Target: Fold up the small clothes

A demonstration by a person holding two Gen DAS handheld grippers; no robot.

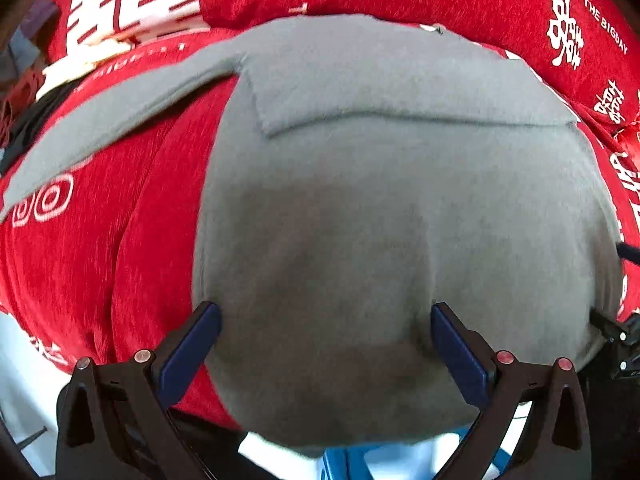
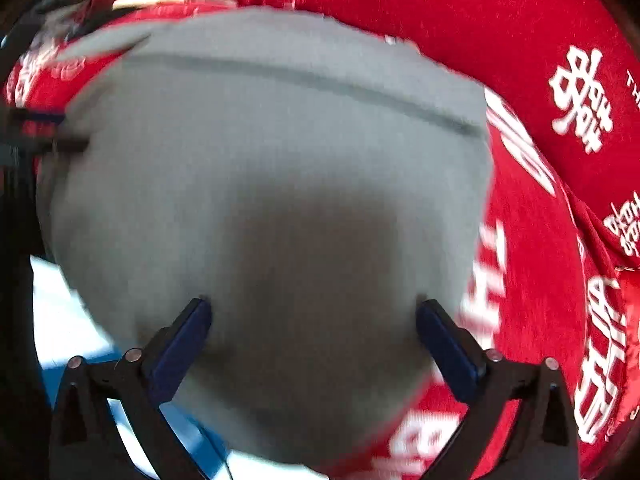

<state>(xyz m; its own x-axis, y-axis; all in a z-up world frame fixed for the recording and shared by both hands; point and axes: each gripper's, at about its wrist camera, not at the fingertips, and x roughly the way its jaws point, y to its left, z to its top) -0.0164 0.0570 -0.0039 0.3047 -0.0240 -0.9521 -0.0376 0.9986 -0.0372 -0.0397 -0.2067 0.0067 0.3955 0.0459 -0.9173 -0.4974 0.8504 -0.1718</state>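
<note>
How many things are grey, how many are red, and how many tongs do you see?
Grey: 1, the grey garment lying flat with one sleeve folded over.
Red: 1, the red cloth with white writing under it.
Tongs: 2, the left tongs and the right tongs, both open.
Total: 4

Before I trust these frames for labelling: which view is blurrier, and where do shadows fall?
Right wrist view: clearly blurrier, the grey garment and red cloth lettering smeared, with a dark shadow ahead of the right gripper. Left wrist view: sharper, the fold edge crisp, a softer shadow above the left gripper. Both show strong fisheye bulge and dark corners.
</note>
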